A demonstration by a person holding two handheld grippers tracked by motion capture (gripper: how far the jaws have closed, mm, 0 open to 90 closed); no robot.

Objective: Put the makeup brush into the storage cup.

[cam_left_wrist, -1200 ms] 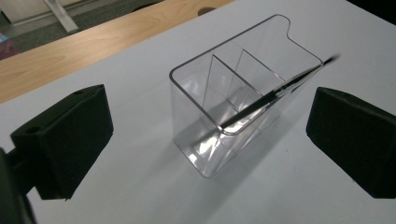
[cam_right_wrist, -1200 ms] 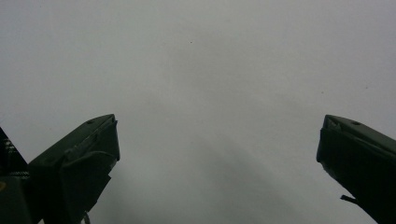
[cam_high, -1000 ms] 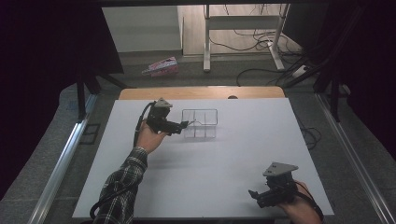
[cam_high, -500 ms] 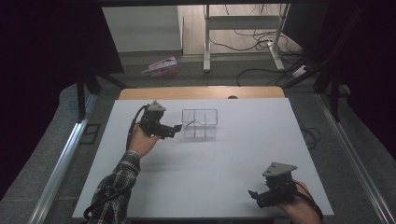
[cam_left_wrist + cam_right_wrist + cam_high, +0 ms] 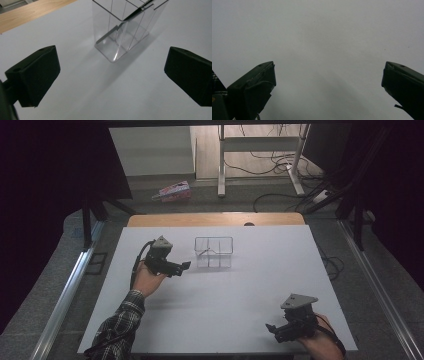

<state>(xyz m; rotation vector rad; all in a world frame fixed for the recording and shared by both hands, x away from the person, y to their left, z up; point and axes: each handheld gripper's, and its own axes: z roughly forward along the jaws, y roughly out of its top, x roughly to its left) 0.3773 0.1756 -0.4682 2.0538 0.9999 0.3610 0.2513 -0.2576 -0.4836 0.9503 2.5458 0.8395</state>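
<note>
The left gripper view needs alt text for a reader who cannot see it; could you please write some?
A clear plastic divided organizer stands on a white table, with a thin dark stick-like item leaning in one compartment. The left tongs are open and empty, with the two black jaws framing the organizer from short of it.

No text, label, brand, number or sign can be read anywhere.

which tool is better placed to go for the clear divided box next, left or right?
Left. The left tool sits open just beside the clear divided box, facing it. The right tool, also open, rests at the table's near edge, far off.
</note>
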